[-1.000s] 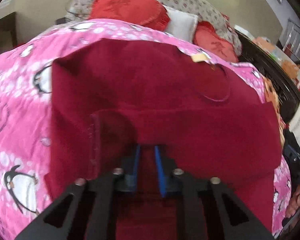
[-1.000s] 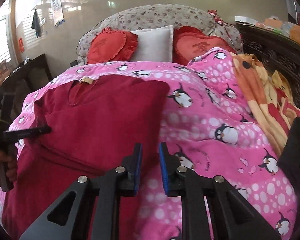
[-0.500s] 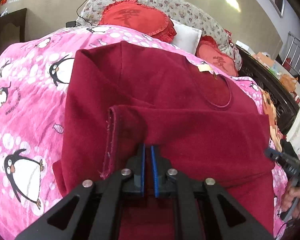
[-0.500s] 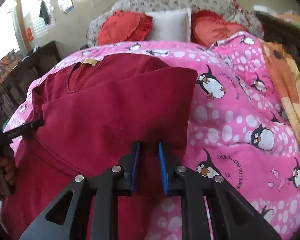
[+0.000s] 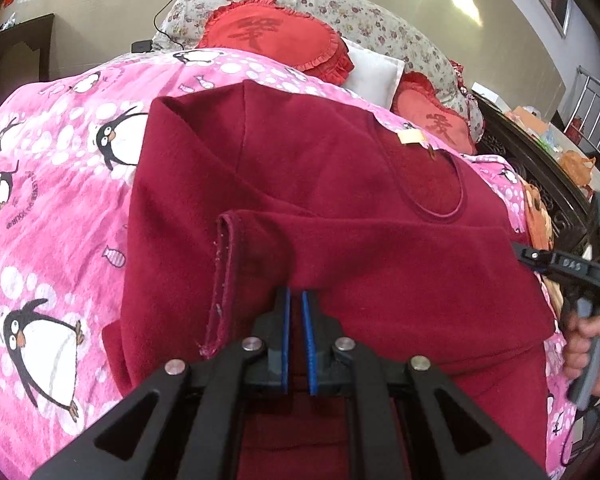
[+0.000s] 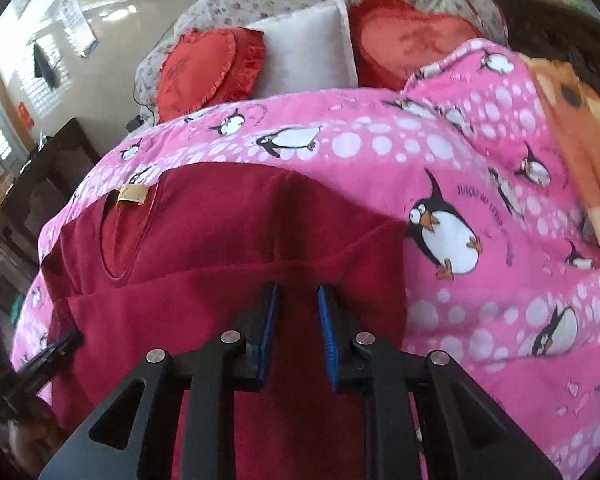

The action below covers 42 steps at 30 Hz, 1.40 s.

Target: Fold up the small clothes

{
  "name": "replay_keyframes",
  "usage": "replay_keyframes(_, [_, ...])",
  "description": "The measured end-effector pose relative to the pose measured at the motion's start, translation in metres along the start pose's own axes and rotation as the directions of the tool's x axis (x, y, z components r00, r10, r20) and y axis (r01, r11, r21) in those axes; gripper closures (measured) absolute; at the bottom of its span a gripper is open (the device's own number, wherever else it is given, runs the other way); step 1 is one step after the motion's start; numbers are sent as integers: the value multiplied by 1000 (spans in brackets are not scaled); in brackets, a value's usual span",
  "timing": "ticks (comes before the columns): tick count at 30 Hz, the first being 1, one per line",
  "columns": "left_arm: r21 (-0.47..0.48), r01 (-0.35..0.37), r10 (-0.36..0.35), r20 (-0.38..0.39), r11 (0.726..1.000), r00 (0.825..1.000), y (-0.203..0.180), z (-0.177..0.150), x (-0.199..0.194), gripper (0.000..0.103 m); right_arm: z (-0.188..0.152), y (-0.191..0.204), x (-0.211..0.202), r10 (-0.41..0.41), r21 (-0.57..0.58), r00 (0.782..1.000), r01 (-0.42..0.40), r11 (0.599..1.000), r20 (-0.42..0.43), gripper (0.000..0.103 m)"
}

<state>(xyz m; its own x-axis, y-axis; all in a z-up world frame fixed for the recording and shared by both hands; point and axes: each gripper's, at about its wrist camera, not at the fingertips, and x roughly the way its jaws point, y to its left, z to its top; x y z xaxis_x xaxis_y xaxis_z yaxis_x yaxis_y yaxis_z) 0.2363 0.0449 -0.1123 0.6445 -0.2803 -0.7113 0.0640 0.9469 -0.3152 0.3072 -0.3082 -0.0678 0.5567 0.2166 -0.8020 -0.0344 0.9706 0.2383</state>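
Observation:
A dark red fleece top (image 5: 292, 168) lies on the pink penguin bedspread (image 5: 52, 208), neckline and tan label (image 5: 410, 138) toward the pillows. A sleeve band (image 5: 380, 248) is folded across its chest. My left gripper (image 5: 296, 300) is shut on the near edge of that folded band. In the right wrist view the same top (image 6: 220, 240) fills the lower left. My right gripper (image 6: 298, 296) stands with its jaws a little apart over the folded edge, with red cloth between the blue pads (image 6: 324, 320). The right gripper also shows at the right edge of the left wrist view (image 5: 556, 264).
Two red heart cushions (image 5: 276, 36) and a white pillow (image 6: 304, 56) lie against the floral headboard (image 5: 364, 16). An orange patterned blanket (image 6: 580, 128) lies along the bed's right side. Dark wooden furniture (image 6: 40, 184) stands left of the bed.
The left gripper closed on the folded band and lifted back slightly. The right gripper moved left and forward from the bedspread onto the top's folded edge.

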Motion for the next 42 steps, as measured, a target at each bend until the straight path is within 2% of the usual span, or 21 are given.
replay_keyframes(1, [1, -2, 2, 1, 1000, 1000, 0, 0, 0, 95, 4, 6, -6, -28, -18, 999, 27, 999, -19, 103])
replay_keyframes(3, [4, -4, 4, 3, 1000, 1000, -1, 0, 0, 95, 6, 23, -25, -47, -43, 999, 47, 998, 8, 103])
replay_keyframes(5, [2, -3, 3, 3, 1000, 1000, -1, 0, 0, 95, -10, 54, -52, -5, -101, 996, 13, 995, 87, 103])
replay_keyframes(6, [4, -5, 5, 3, 1000, 1000, -2, 0, 0, 95, -17, 63, -56, 1, -114, 996, 9, 993, 93, 103])
replay_keyframes(9, [13, -11, 11, 3, 1000, 1000, -3, 1, 0, 95, -57, 87, -44, 4, -128, 1000, -2, 992, 16, 103])
replay_keyframes(11, [25, -4, 3, 2, 1000, 1000, -6, 3, 0, 95, -84, 87, -18, -59, -113, 996, 52, 992, -62, 103])
replay_keyframes(12, [26, 4, -4, 1, 1000, 1000, -7, 3, 0, 94, -96, 87, -19, -49, -118, 999, 51, 992, 19, 103])
replay_keyframes(14, [25, 19, -19, -4, 999, 1000, -7, 4, 1, 89, -104, 88, -20, -44, -143, 997, 54, 988, 69, 103])
replay_keyframes(15, [30, 48, -48, -6, 998, 999, -8, 5, 1, 80, -106, 89, -21, -47, -142, 996, 57, 988, 75, 103])
replay_keyframes(16, [43, 87, -86, -9, 995, 996, -10, 5, 1, 59, -106, 90, -21, -52, -147, 996, 63, 987, 78, 103])
replay_keyframes(17, [69, 151, -150, -20, 986, 989, -15, 6, 2, 43, -107, 91, -21, -60, -154, 995, 72, 985, 84, 103])
replay_keyframes(18, [100, 206, -203, -34, 973, 979, -20, 6, 2, 13, -108, 92, -21, -65, -159, 994, 79, 984, 90, 103])
replay_keyframes(19, [156, 244, -237, -58, 957, 970, -30, 5, 2, 0, -107, 93, -20, -71, -164, 993, 86, 983, 95, 103])
replay_keyframes(22, [292, 106, -84, -87, 950, 993, -56, 0, 11, 0, -110, 95, -22, -78, -170, 991, 95, 981, 106, 103])
replay_keyframes(25, [370, 25, 6, -84, 929, 996, -71, -3, 17, 0, -107, 93, -22, -76, -168, 991, 93, 981, 106, 103])
replay_keyframes(29, [335, 77, -46, -97, 939, 994, -62, 3, 18, 0, -107, 93, -22, -70, -165, 992, 87, 982, 108, 103])
replay_keyframes(34, [400, 0, 32, -72, 917, 997, -73, -8, 18, 0, -106, 91, -22, -61, -161, 992, 78, 984, 107, 103])
replay_keyframes(39, [382, 36, 10, -116, 924, 993, -69, -3, 15, 0, -105, 89, -22, -49, -153, 994, 65, 986, 102, 103])
replay_keyframes(42, [350, -23, 67, -115, 936, 991, -63, 0, -10, 2, -99, 86, -27, -19, -153, 998, 28, 988, 60, 103])
